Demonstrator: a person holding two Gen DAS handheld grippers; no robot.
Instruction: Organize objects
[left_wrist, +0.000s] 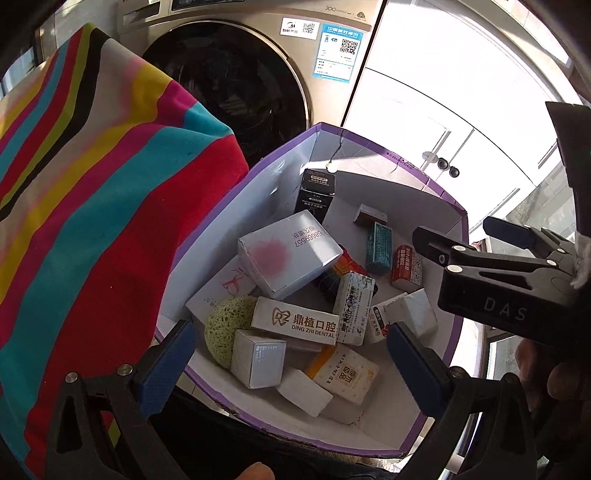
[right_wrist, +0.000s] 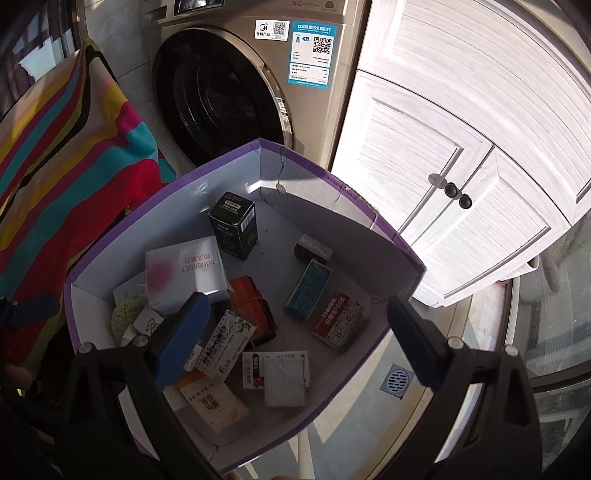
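A purple-rimmed white cardboard box (left_wrist: 448, 206) (right_wrist: 399, 243) stands on the floor and holds several small packages. Among them are a black carton (left_wrist: 314, 192) (right_wrist: 233, 225), a white box with a pink blot (left_wrist: 290, 256) (right_wrist: 184, 273), a teal pack (left_wrist: 379, 247) (right_wrist: 308, 290), a red pack (left_wrist: 406, 267) (right_wrist: 338, 325), a green sponge (left_wrist: 225, 328) (right_wrist: 125, 314) and a "Ding Zhi Dental" box (left_wrist: 295, 323). My left gripper (left_wrist: 295, 365) is open and empty over the box's near side. My right gripper (right_wrist: 295, 334) is open and empty above the box; it shows in the left wrist view (left_wrist: 461, 236) at the right.
A front-loading washing machine (left_wrist: 258, 85) (right_wrist: 221, 99) stands behind the box. A striped multicoloured cloth (left_wrist: 92, 206) (right_wrist: 62, 155) hangs at the left. A white louvred cabinet (right_wrist: 461, 147) is at the right, with a floor drain (right_wrist: 398, 380) below it.
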